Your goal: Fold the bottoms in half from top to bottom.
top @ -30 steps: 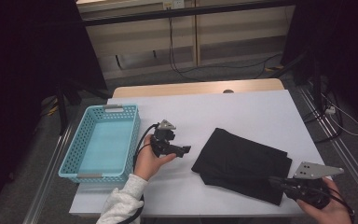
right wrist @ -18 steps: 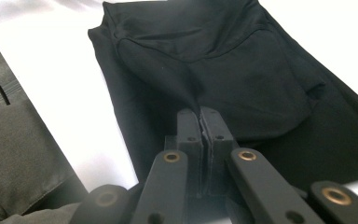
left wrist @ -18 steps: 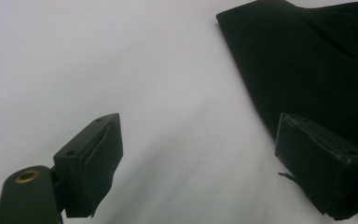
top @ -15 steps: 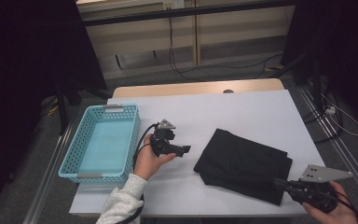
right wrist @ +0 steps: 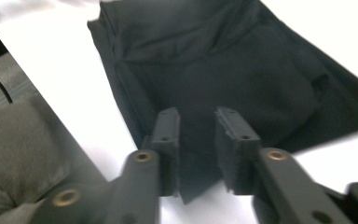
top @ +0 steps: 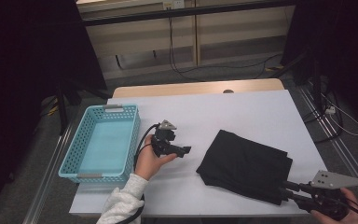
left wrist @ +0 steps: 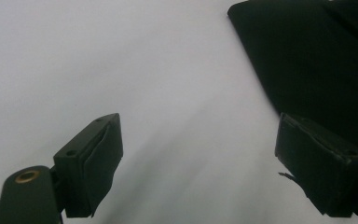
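A folded black cloth (top: 244,165) lies on the right half of the white table (top: 242,112). My right gripper (top: 286,191) is at the cloth's near right corner. Its jaws have just been opening. In the right gripper view (right wrist: 196,140) they stand a little apart with the corner of the cloth (right wrist: 223,70) in the gap, and the pads do not press on it. My left gripper (top: 185,150) is held low over the table left of the cloth, pointing toward it. It is open with nothing between its fingers (left wrist: 200,158), and the cloth's edge (left wrist: 317,56) lies just ahead.
A light blue plastic basket (top: 79,149) with nothing in it stands at the table's left edge. Bare white table lies between the basket and the cloth and behind the cloth. The table's near edge runs close under the right gripper.
The right gripper has drawn back a little toward the near right corner and its jaws have parted. The cloth's near corner settled with it. The left hand stayed still.
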